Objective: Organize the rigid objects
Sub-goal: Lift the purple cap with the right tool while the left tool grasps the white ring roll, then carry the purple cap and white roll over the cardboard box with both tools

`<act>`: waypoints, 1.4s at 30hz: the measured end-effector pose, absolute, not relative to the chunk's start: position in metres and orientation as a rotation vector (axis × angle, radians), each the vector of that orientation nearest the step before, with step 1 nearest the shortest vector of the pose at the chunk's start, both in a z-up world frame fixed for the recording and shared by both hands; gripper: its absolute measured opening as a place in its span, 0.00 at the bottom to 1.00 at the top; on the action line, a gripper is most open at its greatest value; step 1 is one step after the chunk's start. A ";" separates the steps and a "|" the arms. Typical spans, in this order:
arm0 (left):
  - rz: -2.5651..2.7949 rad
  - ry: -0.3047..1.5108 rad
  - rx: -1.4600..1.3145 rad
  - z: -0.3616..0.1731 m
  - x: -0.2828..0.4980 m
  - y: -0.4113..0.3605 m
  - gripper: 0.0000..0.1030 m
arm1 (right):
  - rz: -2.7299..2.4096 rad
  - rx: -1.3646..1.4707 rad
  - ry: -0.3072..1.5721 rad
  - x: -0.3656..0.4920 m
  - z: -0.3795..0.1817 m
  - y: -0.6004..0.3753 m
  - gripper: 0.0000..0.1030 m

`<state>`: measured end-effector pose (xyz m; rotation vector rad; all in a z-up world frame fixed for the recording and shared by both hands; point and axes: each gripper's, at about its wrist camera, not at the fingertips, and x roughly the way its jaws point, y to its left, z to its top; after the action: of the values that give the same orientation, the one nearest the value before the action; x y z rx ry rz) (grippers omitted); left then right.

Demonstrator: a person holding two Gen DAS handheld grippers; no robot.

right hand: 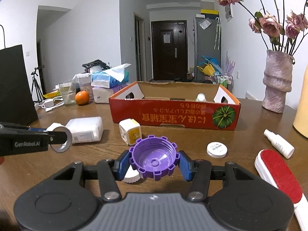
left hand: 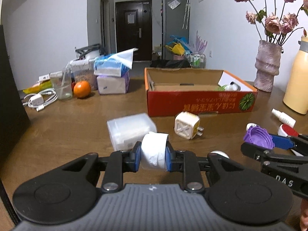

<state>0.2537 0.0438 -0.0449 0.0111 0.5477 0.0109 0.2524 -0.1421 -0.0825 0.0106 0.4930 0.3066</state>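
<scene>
Purple, notched cap [right hand: 153,161] sits clamped in the right gripper [right hand: 153,163] above the table [right hand: 192,140]; the left gripper [left hand: 153,155] grips a white tape roll [left hand: 154,151]. Cardboard box [right hand: 173,115] beyond holds few items; plug adapter [right hand: 130,132], round tin [right hand: 217,149] and spray bottle [right hand: 279,143] remain outside.

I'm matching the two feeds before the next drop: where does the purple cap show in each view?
Left wrist: purple cap at the right edge, held in the right gripper.
Right wrist: lower centre, hollow side facing the camera, between the right gripper's blue pads.
Shared landmark: the red cardboard box, behind the cap in both.
</scene>
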 end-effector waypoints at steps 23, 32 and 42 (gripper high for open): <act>0.002 0.466 -0.036 -0.001 0.305 0.005 0.24 | 0.240 0.041 0.390 0.285 -0.037 -0.162 0.51; 0.007 0.462 -0.072 0.005 0.341 0.002 0.24 | 0.203 0.071 0.371 0.322 -0.031 -0.162 0.51; 0.019 0.477 -0.102 0.001 0.385 0.002 0.24 | 0.181 0.100 0.387 0.370 -0.035 -0.163 0.51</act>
<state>0.3847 0.0017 0.0011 -0.1018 0.4768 0.0191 0.3703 -0.1626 -0.0346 0.0998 0.3866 0.1805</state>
